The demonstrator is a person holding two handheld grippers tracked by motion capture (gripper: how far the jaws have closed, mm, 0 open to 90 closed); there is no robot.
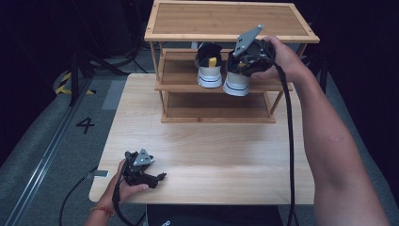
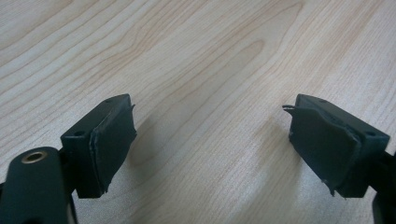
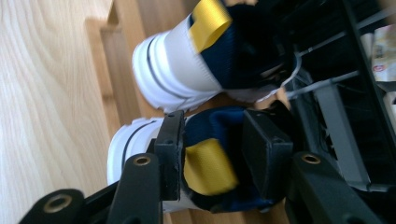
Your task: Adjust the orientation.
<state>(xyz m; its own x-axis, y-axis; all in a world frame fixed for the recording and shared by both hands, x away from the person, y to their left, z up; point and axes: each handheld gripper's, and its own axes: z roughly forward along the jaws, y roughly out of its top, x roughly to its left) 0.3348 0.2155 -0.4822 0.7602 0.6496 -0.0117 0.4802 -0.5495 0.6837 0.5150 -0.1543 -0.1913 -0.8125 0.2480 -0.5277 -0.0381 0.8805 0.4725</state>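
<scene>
Two navy and white sneakers with yellow heel tabs sit heel-out on the middle shelf of a bamboo shoe rack [image 1: 226, 87]. The left sneaker [image 1: 209, 66] stands free. My right gripper [image 1: 244, 59] is shut on the heel of the right sneaker [image 1: 236, 82], which juts over the shelf's front edge. In the right gripper view the jaws pinch that heel with its yellow tab [image 3: 205, 168], and the other sneaker [image 3: 187, 60] lies beyond. My left gripper [image 1: 160, 178] rests low over the table near its front left corner, open and holding nothing [image 2: 210, 140].
The rack has a framed top board [image 1: 230, 21] and a bare bottom shelf [image 1: 216, 110]. The light wooden table [image 1: 211, 155] stretches between rack and person. Grey floor with a painted "4" [image 1: 85, 125] lies left. A cable [image 1: 288, 141] trails from the right gripper.
</scene>
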